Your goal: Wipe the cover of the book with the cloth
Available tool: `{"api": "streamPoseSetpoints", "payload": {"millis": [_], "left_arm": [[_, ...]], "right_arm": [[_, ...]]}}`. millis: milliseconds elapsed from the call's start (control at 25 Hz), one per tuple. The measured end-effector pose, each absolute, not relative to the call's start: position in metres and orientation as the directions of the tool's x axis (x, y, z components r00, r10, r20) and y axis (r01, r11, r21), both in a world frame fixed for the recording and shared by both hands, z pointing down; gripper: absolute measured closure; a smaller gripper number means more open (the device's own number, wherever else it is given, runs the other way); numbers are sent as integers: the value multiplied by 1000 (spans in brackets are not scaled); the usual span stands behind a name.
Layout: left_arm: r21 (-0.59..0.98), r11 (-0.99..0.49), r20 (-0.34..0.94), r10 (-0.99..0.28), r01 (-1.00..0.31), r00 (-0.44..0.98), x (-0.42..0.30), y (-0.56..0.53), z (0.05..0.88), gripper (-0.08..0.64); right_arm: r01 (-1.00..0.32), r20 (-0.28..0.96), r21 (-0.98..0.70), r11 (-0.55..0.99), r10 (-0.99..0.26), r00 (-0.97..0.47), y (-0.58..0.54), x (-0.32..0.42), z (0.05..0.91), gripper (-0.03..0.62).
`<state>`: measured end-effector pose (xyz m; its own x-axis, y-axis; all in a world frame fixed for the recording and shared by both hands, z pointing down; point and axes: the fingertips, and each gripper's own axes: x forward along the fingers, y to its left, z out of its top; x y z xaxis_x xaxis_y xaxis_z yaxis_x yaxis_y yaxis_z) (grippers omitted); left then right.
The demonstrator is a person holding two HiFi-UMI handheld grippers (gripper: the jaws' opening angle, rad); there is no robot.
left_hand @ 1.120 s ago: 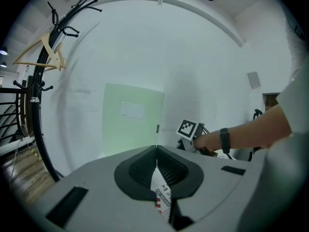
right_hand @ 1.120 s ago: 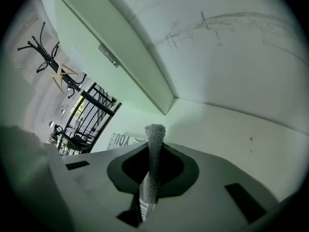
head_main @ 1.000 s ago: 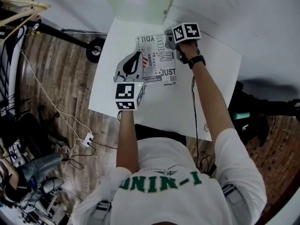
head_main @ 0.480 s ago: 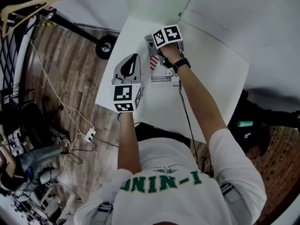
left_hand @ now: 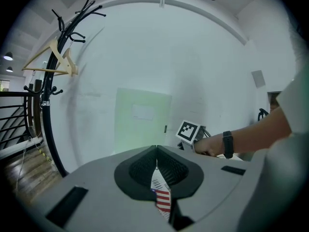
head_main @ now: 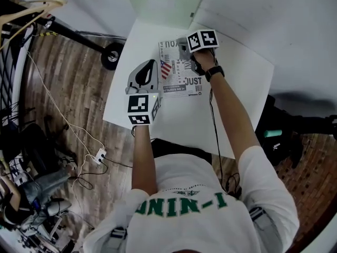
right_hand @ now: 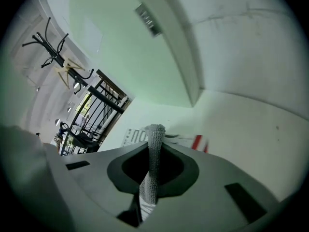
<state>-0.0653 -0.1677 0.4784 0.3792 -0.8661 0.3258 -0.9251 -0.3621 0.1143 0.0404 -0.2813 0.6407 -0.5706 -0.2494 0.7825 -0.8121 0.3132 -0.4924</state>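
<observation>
The book (head_main: 181,78) lies flat on the white table (head_main: 242,88), its white cover printed with black letters and a small flag. My left gripper (head_main: 156,70) is at the book's left edge; in the left gripper view its jaws (left_hand: 158,178) are shut on the flag part of the book (left_hand: 163,202). My right gripper (head_main: 185,50) rests over the upper right of the cover, under its marker cube (head_main: 202,40). In the right gripper view it (right_hand: 152,173) is shut on the grey knitted cloth (right_hand: 154,149), with the book (right_hand: 137,135) just beyond.
A pale green box (head_main: 163,1) stands at the table's far edge, just beyond the book. Wooden floor with cables and a power strip (head_main: 98,154) lies to the left. A wheeled stand (head_main: 111,57) is near the table's left corner. A coat rack (left_hand: 53,81) stands at the left.
The right gripper swept the cloth leftwards across the top of the cover, then back towards the right. The left gripper has stayed at the book's left edge.
</observation>
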Motion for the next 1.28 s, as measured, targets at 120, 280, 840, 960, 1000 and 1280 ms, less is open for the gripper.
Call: {"api": "streamPoseSetpoints", "payload": {"millis": [120, 280, 840, 960, 1000, 1280], "left_arm": [[122, -389, 314, -858, -913, 407, -53, -170, 477, 546], [126, -401, 309, -853, -907, 420, -45, -170, 476, 546], [95, -299, 330, -891, -950, 313, -98, -155, 473, 546], [93, -276, 334, -897, -957, 291, -109, -152, 472, 546], [93, -274, 335, -897, -957, 289, -110, -151, 472, 546], [108, -336, 323, -878, -936, 353, -78, -156, 474, 546]], "right_arm": [[-851, 802, -458, 256, -295, -520, -285, 88, 639, 560], [-861, 796, -455, 229, -328, -508, -284, 108, 638, 560], [-730, 740, -556, 397, -164, -652, -242, -52, 639, 560], [-727, 744, -551, 410, -153, -651, -237, -64, 643, 560], [-730, 744, -551, 405, -156, -649, -238, -62, 643, 560], [-781, 752, -541, 314, -235, -615, -247, 18, 643, 560]]}}
